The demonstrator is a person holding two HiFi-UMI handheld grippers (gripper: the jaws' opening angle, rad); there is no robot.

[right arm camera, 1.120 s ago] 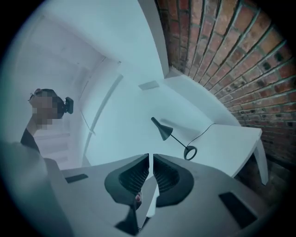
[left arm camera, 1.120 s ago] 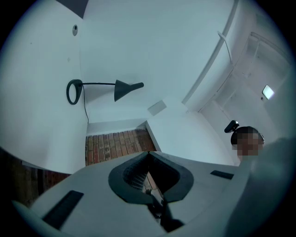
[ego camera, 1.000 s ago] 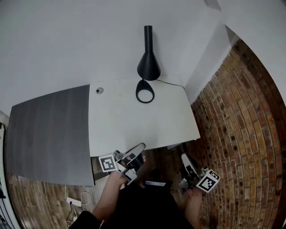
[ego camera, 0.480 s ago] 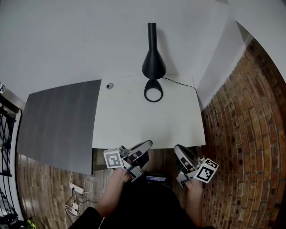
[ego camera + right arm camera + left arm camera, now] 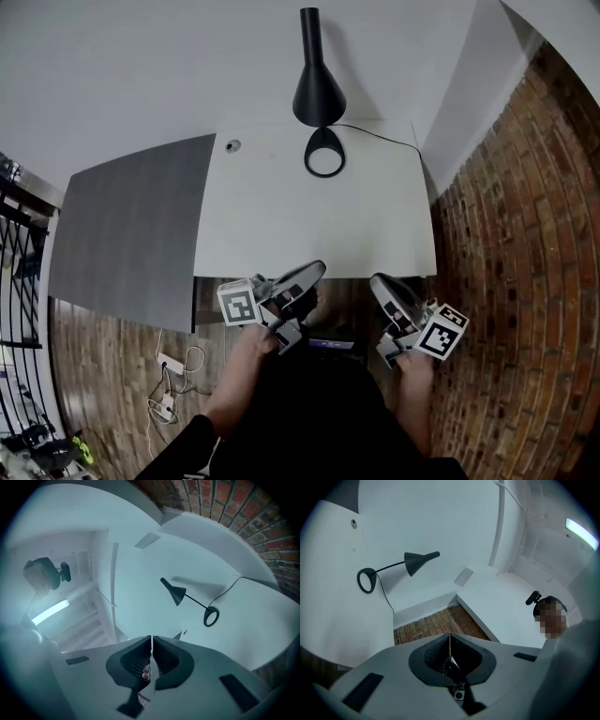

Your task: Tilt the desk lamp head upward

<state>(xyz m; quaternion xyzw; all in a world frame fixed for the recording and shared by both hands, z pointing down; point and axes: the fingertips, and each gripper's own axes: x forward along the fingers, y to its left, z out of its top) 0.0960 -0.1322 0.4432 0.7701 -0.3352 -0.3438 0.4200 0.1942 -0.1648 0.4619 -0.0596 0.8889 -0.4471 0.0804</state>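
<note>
Both grippers have crept up to the desk's near edge since a second ago, and the lamp is untouched. Left gripper [image 5: 317, 269] and right gripper [image 5: 378, 282], two in all, are each clamped shut on nothing. One desk lamp [image 5: 317, 92] stands at the far edge of the one white desk [image 5: 309, 225], well apart from them, with one cable [image 5: 380, 133] trailing right. Risk as I see it: shoving the cone with shut jaws could skid or tip its ring base [image 5: 325, 139], or snag that cable.
</note>
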